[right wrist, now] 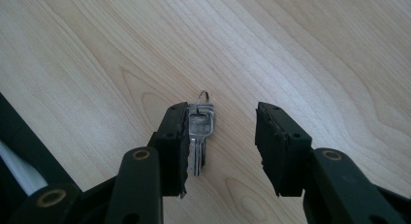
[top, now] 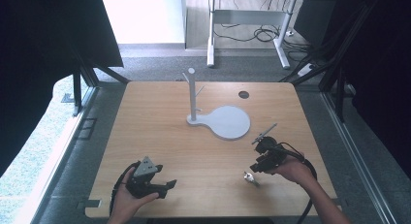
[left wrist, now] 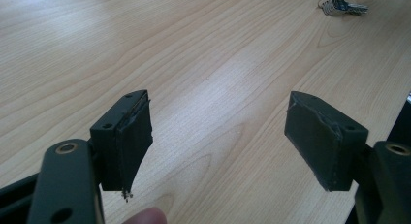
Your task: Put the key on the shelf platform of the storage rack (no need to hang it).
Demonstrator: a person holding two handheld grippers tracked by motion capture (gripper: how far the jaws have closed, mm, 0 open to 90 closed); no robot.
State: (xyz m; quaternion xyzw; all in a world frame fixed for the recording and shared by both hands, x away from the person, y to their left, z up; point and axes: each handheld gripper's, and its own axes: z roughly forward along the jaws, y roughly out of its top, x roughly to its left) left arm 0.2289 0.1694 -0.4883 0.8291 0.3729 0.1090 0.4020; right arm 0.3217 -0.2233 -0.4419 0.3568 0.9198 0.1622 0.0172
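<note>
- A small silver key (right wrist: 199, 134) on a thin ring lies flat on the wooden table (top: 160, 136), towards the person's edge and nearer than the white stand (top: 220, 118).
- Seen from above, the right gripper (top: 256, 167) sits just beside the key (top: 250, 178), on the side nearer the stand, held in the person's right hand (top: 291, 169).
- In the right gripper view its jaws are parted with the key between them; the key lies close against one pad (right wrist: 175, 146), the other pad stands clear of it, and nothing is pinched. Whether the near pad actually touches the key, I cannot tell.
- The left gripper (top: 165, 185) is well apart from the key, off to its left along the same near edge, held in the person's left hand (top: 125, 197).
- In the left gripper view its jaws are spread wide over bare wood, with the key (left wrist: 341, 6) lying far off.
- The stand is a white post on a round flat base, at the middle of the table and well beyond the key.
</note>
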